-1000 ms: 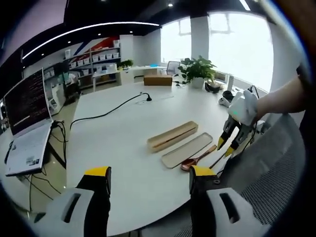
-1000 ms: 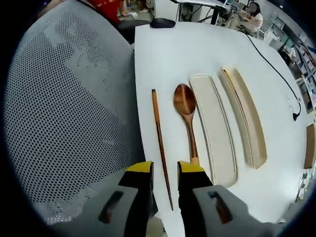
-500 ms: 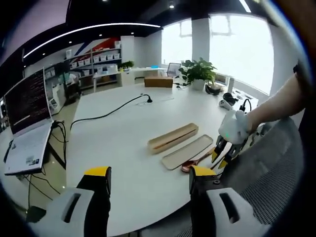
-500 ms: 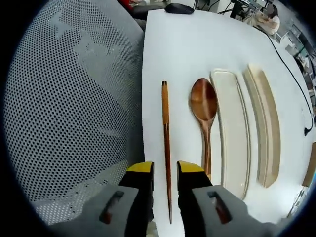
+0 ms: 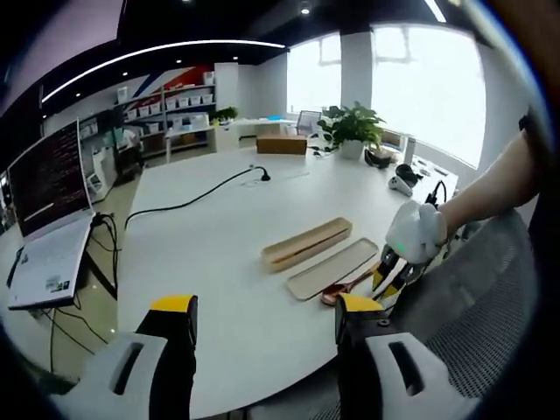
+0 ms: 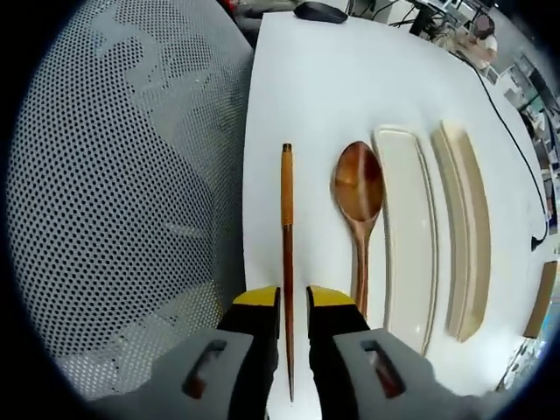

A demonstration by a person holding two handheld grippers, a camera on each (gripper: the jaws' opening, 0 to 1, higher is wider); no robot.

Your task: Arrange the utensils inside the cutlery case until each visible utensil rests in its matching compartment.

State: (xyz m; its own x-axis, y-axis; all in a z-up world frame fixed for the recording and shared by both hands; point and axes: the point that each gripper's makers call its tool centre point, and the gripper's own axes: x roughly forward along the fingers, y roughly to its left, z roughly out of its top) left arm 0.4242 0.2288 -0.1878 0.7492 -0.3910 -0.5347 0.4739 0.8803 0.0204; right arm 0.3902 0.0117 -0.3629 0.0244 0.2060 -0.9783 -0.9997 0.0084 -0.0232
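A dark wooden chopstick [image 6: 286,210] lies on the white table [image 6: 306,87] close to its edge, running straight away between the jaws of my right gripper [image 6: 293,299]. Those jaws stand narrowly apart, with a sliver of table showing beside the stick. Right of it lies a wooden spoon [image 6: 358,197], then the flat beige case lid [image 6: 407,236] and the deeper case tray [image 6: 468,219]. In the left gripper view my left gripper [image 5: 267,306] hangs wide open and holds nothing, short of the tray [image 5: 306,243], lid [image 5: 332,269] and spoon [image 5: 346,286]. A gloved hand holds the right gripper [image 5: 391,278] there.
A grey mesh chair back [image 6: 122,201] stands against the table edge beside the chopstick. A black mouse [image 6: 319,11] lies at the far end. A laptop [image 5: 48,219] stands off to the left, with a black cable [image 5: 192,199], a cardboard box [image 5: 280,143] and a plant [image 5: 350,127] farther back.
My right gripper came down along the chopstick and its jaws narrowed around the near end. The left gripper has stayed put and open.
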